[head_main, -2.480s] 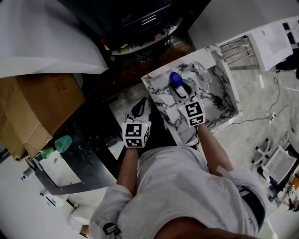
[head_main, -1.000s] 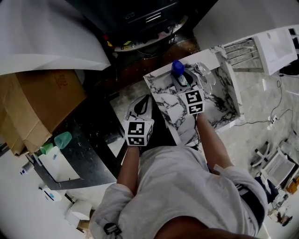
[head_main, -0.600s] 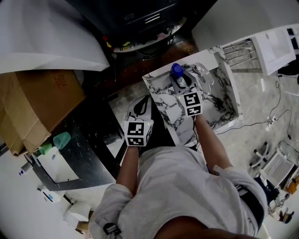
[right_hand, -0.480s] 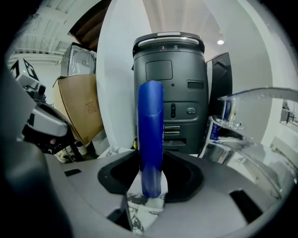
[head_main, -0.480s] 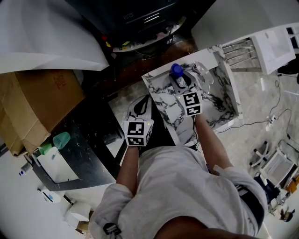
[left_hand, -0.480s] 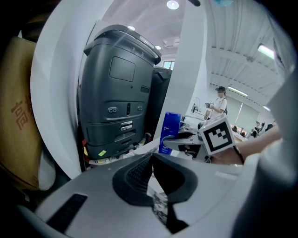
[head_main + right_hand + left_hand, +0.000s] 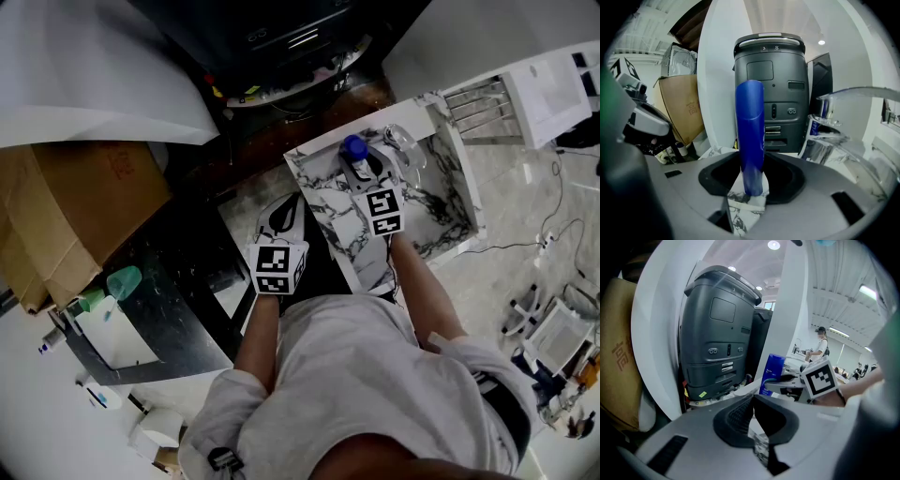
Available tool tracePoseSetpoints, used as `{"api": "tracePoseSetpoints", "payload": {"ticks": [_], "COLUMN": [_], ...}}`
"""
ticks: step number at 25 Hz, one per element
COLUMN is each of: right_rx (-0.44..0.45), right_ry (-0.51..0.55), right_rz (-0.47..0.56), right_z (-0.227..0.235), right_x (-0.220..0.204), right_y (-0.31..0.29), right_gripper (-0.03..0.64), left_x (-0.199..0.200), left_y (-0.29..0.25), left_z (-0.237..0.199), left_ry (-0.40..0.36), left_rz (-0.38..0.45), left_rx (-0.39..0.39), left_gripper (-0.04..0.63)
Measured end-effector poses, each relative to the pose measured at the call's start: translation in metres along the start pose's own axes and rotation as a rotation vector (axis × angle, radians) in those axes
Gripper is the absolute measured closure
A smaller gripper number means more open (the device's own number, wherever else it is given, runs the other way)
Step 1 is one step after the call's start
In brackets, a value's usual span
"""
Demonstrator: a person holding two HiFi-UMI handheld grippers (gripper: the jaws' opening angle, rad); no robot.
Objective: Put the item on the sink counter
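Observation:
A blue bottle (image 7: 354,150) stands upright at the far end of the marble sink counter (image 7: 328,202). My right gripper (image 7: 358,167) reaches over the counter, shut on the bottle's lower part. In the right gripper view the blue bottle (image 7: 750,131) fills the gap between the dark pads, with its base down at the marble (image 7: 740,199). My left gripper (image 7: 286,202) hangs off the counter's left edge with its tips together and nothing held. The left gripper view shows its pads (image 7: 740,416) meeting and, beyond them, the blue bottle (image 7: 771,373) in the other gripper.
A clear, shiny faucet (image 7: 403,141) stands just right of the bottle. A black machine (image 7: 272,37) sits behind the counter. A cardboard box (image 7: 66,216) and a dark table with a green cup (image 7: 125,281) are at the left. A white rack (image 7: 478,98) is at the right.
The right gripper and the blue bottle have shifted slightly back toward me over the counter. The left gripper has stayed where it was.

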State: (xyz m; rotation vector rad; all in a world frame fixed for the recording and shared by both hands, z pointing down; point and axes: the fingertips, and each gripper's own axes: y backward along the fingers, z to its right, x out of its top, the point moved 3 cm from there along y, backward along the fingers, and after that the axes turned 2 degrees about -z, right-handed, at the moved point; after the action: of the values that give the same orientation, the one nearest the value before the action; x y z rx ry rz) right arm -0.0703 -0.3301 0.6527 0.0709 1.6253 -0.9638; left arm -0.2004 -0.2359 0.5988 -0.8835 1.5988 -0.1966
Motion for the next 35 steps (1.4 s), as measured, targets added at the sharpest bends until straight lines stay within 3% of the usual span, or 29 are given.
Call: {"api": "tracePoseSetpoints", "payload": {"ticks": [17, 25, 35], "right_rx": [0.017, 0.031, 0.054], "right_ry": [-0.010, -0.048, -0.086], "right_rz": [-0.018, -0.046, -0.081], "right_z": [-0.002, -0.001, -0.018], "right_x": [-0.006, -0.013, -0.043], "right_y": [0.000, 0.004, 0.033], "right_gripper": [0.463, 0.394, 0.390], "left_x": [0.002, 0.003, 0.003], "left_y": [-0.001, 0.002, -0.003], "left_z": [0.005, 0.011, 0.036], "left_ry": [-0.003, -0.009, -0.029], "left_rz": [0.002, 0.007, 0.006], "left_rx": [0.003, 0.002, -0.035], "left_gripper": [0.584, 0.584, 0.584]}}
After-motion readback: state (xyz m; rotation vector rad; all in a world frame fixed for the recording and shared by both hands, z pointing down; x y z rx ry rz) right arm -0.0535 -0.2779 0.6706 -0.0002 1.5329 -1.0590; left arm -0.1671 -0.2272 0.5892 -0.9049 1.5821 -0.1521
